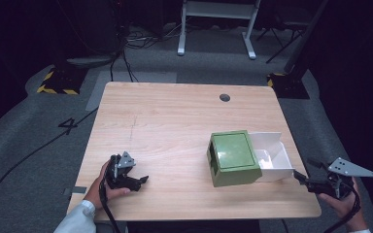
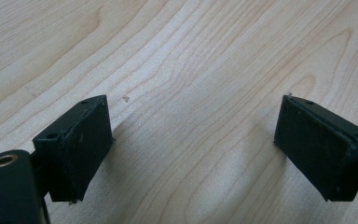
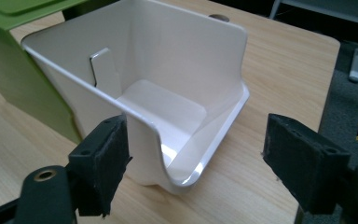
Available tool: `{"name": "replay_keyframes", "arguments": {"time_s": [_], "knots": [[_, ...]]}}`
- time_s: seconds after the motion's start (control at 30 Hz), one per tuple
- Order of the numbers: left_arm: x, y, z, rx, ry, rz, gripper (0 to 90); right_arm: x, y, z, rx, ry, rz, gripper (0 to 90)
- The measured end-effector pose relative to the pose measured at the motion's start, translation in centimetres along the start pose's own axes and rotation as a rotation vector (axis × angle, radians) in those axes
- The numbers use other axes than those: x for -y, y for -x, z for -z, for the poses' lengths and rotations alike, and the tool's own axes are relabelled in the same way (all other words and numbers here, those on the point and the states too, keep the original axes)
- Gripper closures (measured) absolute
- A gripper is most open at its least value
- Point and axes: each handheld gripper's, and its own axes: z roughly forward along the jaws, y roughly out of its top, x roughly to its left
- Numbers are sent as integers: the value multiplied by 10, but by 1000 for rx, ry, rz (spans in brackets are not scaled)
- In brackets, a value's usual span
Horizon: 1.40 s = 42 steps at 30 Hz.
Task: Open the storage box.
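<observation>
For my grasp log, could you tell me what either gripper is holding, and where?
Nothing is held: the left gripper and right gripper are open, the latter near the white drawer.

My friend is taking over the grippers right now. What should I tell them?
Left gripper: open, holding nothing, low over bare table at the near left.
Right gripper: open, its jaws either side of the white drawer's front edge, not clamped.
Things: the white drawer looks empty and sticks out of the right side of the green box.
Done: drawer is pulled out.
Left: probably grip the drawer and slide it, in or fully out.
</observation>
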Motion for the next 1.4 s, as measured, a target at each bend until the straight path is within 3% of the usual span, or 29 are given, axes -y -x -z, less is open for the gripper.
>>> {"name": "replay_keyframes", "arguments": {"time_s": [0.33,0.47,0.9,1.4], "knots": [[0,0,0,0,0,0,113,12,-9,-14,-16,-65,53,189],[0,0,0,0,0,0,114,20,-9,-22,-23,-84,33,187],[0,0,0,2,1,2,113,45,-6,-50,-25,-176,38,180],[0,0,0,2,1,2,114,57,2,-63,-54,-216,-36,160]]}}
